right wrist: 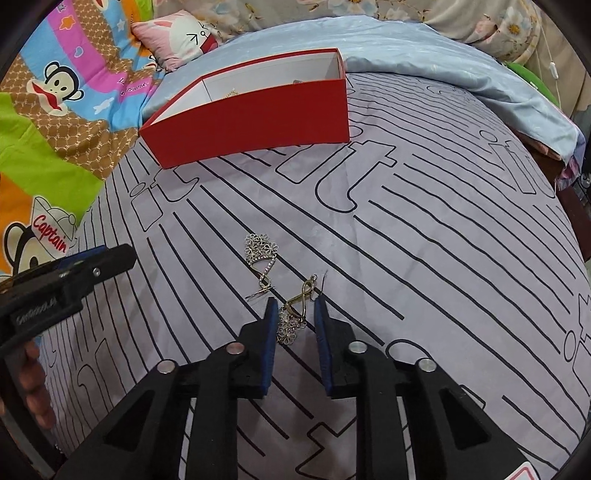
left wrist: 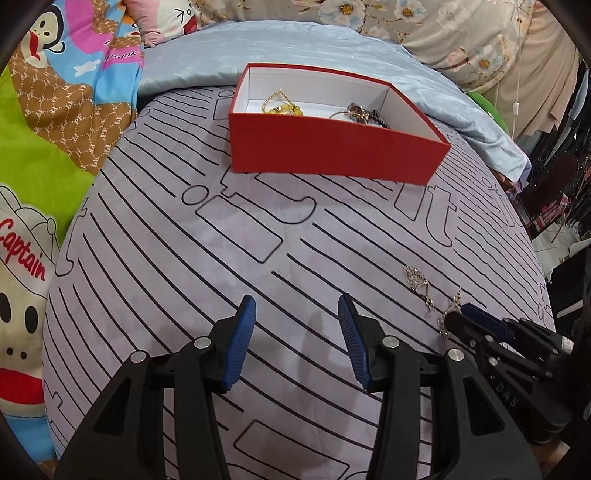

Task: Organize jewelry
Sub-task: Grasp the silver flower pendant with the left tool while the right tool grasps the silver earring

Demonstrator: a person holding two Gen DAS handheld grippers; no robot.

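A red box (left wrist: 332, 149) with a white inside stands on the striped bedsheet; it holds a gold chain (left wrist: 282, 107) and a watch (left wrist: 364, 114). It also shows in the right wrist view (right wrist: 255, 118). Two silver flower earrings lie on the sheet. My right gripper (right wrist: 295, 306) is open, its jaws on either side of the near earring (right wrist: 293, 317). The other earring (right wrist: 261, 254) lies just beyond. My left gripper (left wrist: 297, 306) is open and empty above the sheet, left of the earrings (left wrist: 417, 278).
A cartoon monkey quilt (left wrist: 55, 110) lies to the left. A light blue cover (left wrist: 295, 44) and floral bedding (left wrist: 443, 26) lie behind the box. The bed's right edge (left wrist: 535, 236) drops off toward clutter.
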